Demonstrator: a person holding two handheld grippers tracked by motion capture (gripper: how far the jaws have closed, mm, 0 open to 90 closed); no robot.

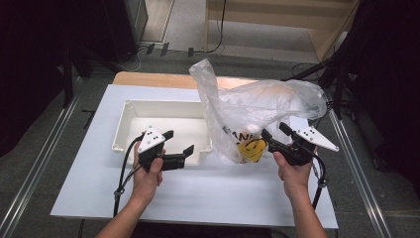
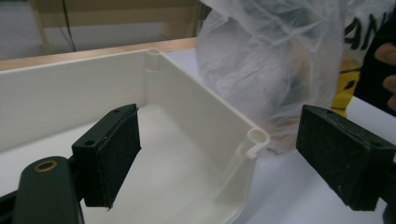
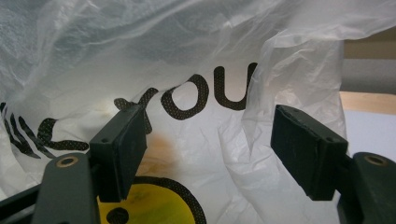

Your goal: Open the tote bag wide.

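Observation:
A thin white plastic bag [image 1: 252,106] printed with black letters and a yellow smiley face [image 1: 251,148] stands crumpled on the white table, right of a white plastic bin [image 1: 133,115]. Something pale and orange shows faintly through the bag. My right gripper [image 1: 275,132] is open, its jaws right against the bag's printed side [image 3: 205,135] with a fold of plastic between them, not pinched. My left gripper [image 1: 179,143] is open at the bin's near right corner [image 2: 254,140], one jaw over the bin's inside, the other outside it. The bin [image 2: 70,93] looks empty.
The white tabletop [image 1: 213,183] lies on a wooden table whose far edge [image 1: 148,79] shows. Metal rails run along both sides on the floor. Cables and a wooden shelf unit [image 1: 322,25] stand beyond the table.

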